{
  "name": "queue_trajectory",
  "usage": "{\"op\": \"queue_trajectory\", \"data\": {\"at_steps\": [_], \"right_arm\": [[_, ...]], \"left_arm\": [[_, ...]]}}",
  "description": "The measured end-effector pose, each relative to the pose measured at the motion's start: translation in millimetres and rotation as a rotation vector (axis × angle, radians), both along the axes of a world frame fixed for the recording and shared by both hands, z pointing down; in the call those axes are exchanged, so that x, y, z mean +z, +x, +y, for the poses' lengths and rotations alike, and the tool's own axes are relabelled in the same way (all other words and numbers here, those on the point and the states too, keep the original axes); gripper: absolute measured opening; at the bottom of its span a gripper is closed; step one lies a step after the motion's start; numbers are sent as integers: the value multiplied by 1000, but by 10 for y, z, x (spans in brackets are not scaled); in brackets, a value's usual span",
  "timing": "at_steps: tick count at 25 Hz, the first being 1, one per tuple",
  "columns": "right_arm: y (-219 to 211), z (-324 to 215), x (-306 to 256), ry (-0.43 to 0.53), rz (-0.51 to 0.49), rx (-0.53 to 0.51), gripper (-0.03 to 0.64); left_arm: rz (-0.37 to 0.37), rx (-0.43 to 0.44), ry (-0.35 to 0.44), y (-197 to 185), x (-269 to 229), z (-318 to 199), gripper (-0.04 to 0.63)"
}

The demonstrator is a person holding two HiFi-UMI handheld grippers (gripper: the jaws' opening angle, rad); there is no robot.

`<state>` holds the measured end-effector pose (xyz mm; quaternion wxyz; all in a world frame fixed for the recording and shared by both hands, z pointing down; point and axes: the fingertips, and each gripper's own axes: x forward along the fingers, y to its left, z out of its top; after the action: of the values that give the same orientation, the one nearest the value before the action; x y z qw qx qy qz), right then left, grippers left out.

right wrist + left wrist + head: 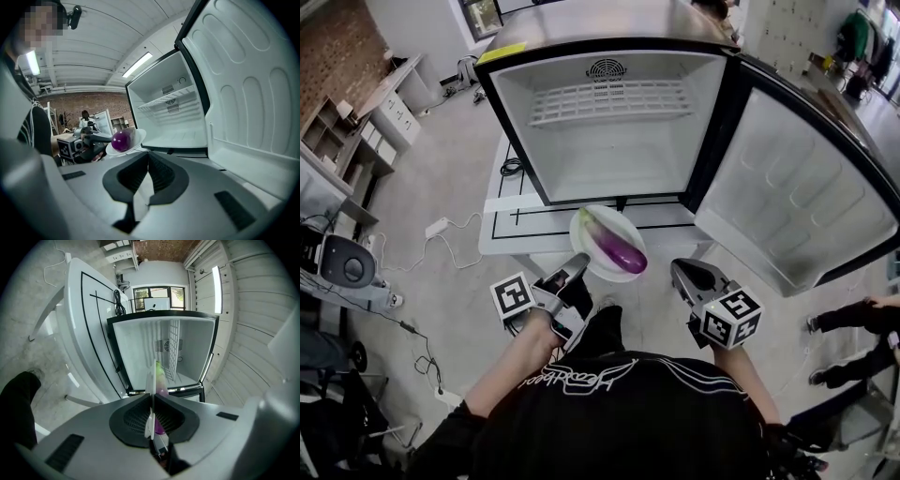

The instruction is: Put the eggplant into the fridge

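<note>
A purple eggplant [617, 246] with a green stem lies on a white plate [581, 225], held in the air in front of the open fridge [609, 159]. My left gripper [578, 261] is shut on the plate's near rim. In the left gripper view the plate [151, 380] stands edge-on between the jaws, with the eggplant [161, 380] behind it. My right gripper [678, 269] hovers to the right of the plate, shut and holding nothing. The right gripper view shows the eggplant [121, 139] and plate [137, 136] off to the left of its closed jaws [149, 153].
The fridge door [797, 187] swings wide open to the right. A wire shelf [609, 101] sits high inside the fridge. The fridge stands on a white table [502, 202]. Cables [441, 228] run over the floor at left. Another person's legs [853, 314] show at the right edge.
</note>
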<state>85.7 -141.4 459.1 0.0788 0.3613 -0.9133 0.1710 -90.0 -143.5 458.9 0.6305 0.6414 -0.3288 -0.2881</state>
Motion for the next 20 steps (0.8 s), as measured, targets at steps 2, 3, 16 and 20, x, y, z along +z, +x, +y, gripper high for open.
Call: {"op": "queue_trajectory", "data": {"at_steps": [2, 3, 16, 20], "right_arm": [[-9, -117, -15, 3, 5, 4, 8], [-11, -176, -27, 4, 7, 8, 8], [-244, -793, 152, -57, 6, 4, 8], [-319, -981, 235, -71, 6, -6, 8]], "left_arm": [[-9, -7, -6, -36, 26, -144, 25], [-13, -8, -8, -47, 31, -223, 26], [-124, 5, -49, -70, 266, -1210, 26], [-163, 5, -45, -48, 360, -1508, 26]]}}
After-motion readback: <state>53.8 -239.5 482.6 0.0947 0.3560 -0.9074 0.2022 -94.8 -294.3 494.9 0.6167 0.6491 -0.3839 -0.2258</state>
